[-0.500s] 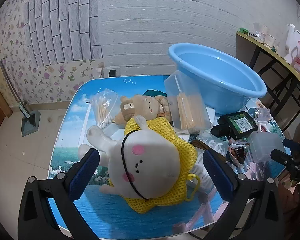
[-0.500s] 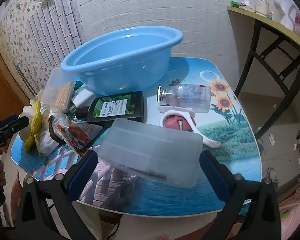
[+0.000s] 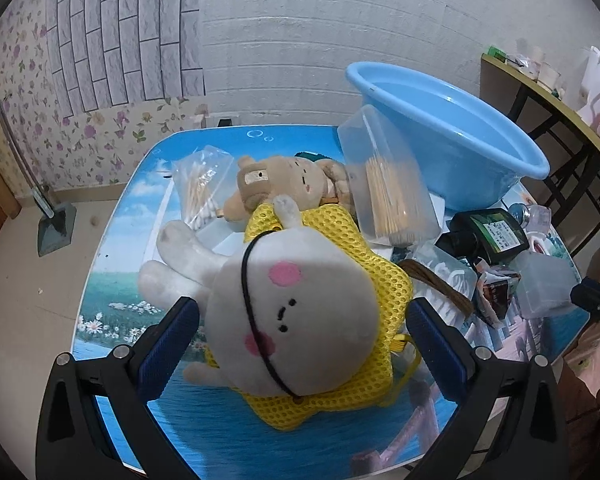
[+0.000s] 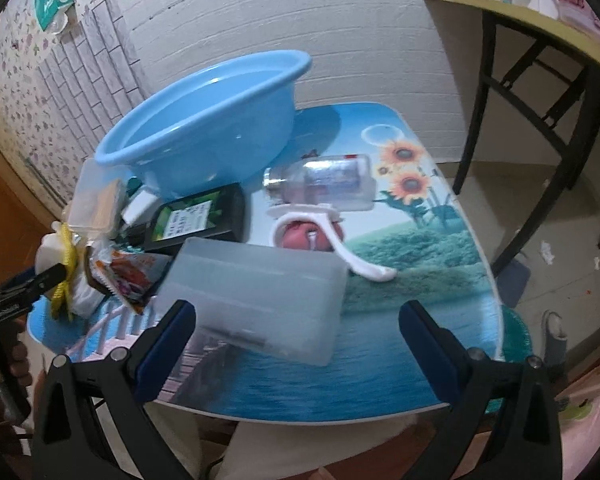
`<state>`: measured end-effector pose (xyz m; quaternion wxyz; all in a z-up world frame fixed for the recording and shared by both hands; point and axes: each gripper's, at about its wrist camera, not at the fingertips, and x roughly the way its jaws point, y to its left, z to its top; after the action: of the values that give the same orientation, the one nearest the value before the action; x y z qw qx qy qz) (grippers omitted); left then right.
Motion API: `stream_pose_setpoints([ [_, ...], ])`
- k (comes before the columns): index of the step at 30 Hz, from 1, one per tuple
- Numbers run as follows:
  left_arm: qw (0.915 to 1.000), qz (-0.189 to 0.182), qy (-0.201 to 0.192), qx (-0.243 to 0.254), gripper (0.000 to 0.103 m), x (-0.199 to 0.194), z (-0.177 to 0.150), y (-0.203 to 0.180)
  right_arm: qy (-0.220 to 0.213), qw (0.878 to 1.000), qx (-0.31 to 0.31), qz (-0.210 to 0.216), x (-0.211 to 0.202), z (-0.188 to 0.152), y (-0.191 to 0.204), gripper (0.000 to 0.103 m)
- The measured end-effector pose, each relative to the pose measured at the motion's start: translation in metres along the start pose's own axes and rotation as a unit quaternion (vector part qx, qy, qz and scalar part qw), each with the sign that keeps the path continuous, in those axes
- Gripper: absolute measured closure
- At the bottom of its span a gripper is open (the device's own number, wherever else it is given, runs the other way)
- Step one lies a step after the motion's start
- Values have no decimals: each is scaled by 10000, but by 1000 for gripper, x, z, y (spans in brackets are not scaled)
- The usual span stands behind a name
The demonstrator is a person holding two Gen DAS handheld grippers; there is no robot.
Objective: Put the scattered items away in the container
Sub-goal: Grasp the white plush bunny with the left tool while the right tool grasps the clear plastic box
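The left claw is spread wide, and the head of a white plush toy is seen between its blue pads with a gap on both sides. The toy lies on a yellow mesh bag on the printed worktop. Behind it a brown plush toy and a clear bag of cotton swabs are found, and a clear box of toothpicks is leaned against the blue basin, which stands at the far side of the worktop.

The right claw is likewise spread, with nothing pinched. A frosted plastic box lies just ahead of its pads, apparently untouched, though the view is blurred. Beyond the box a black bottle with a green label, a clear jar on its side and a white-handled tool are seen. A snack packet lies left of the box.
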<state>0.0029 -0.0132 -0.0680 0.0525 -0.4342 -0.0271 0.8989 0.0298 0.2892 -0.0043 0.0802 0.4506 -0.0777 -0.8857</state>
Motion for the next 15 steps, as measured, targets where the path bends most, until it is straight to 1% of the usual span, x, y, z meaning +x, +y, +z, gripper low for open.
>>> stream_pose_setpoints([
  [2,10000,-44,-50,-19,0,-2,-1,0,2,9999,-93,62,2,-1,4,0],
  [3,10000,-24,-78,-41,2,-2,-2,1,7,9999,-145,81,3,-2,6,0],
  [4,10000,-30,-81,-39,4,-3,-2,1,29,9998,-172,95,5,-2,7,0],
  [6,9999,-23,-116,-1,12,-5,-2,1,105,9997,-147,154,9,-4,7,0],
  [9,9999,-6,-142,63,21,-9,-2,1,248,9992,-86,310,10,-6,7,0],
  [10,9999,-15,-140,73,22,-10,-1,2,283,9990,-89,348,10,-6,8,0],
  [13,9998,-31,-151,146,26,-13,-4,3,213,9982,-217,521,5,-8,13,1],
  [15,9997,-35,-166,153,28,-16,-6,4,160,9978,-356,540,1,-10,18,4],
])
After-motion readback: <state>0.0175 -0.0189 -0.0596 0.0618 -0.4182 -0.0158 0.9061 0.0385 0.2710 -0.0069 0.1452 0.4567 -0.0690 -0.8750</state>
